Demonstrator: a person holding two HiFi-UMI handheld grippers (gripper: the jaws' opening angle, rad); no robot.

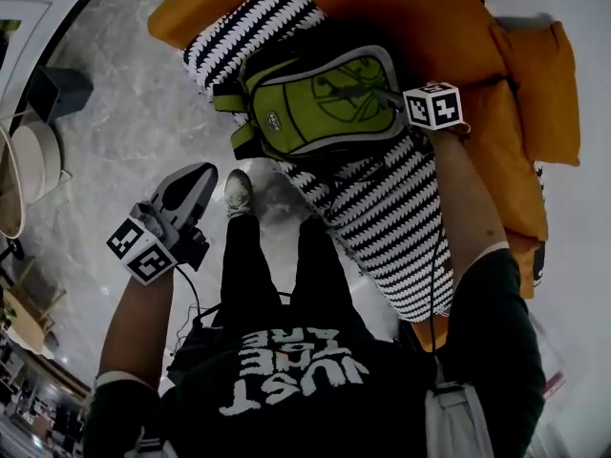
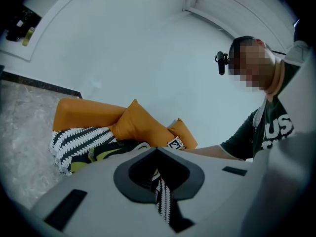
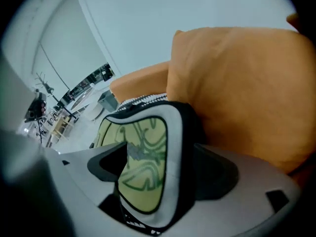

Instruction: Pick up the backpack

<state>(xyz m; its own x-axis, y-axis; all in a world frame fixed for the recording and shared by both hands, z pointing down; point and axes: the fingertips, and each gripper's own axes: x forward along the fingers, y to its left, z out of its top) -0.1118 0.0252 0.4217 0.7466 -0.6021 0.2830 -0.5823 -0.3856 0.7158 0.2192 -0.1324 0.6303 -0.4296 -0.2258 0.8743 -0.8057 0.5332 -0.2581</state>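
Observation:
A green, grey and black backpack [image 1: 320, 103] lies on a black-and-white zigzag blanket [image 1: 382, 218] spread over an orange sofa [image 1: 430, 17]. My right gripper [image 1: 387, 93] is at the backpack's right end, pointing steeply down. In the right gripper view its jaws [image 3: 160, 149] stand wide, with the backpack's grey-rimmed green panel [image 3: 143, 167] between them; I see no squeeze on it. My left gripper [image 1: 205, 172] hangs over the floor left of the blanket, its jaws together. In the left gripper view the tips [image 2: 157, 151] meet, and a bit of backpack [image 2: 98, 154] shows beyond.
Marble floor [image 1: 124, 132] lies left of the sofa, where the person's legs and a pale shoe [image 1: 239, 194] stand against the blanket's edge. A dark bin [image 1: 62, 89] and a round white table [image 1: 33, 160] sit far left. An orange cushion [image 1: 544, 93] lies at the sofa's right.

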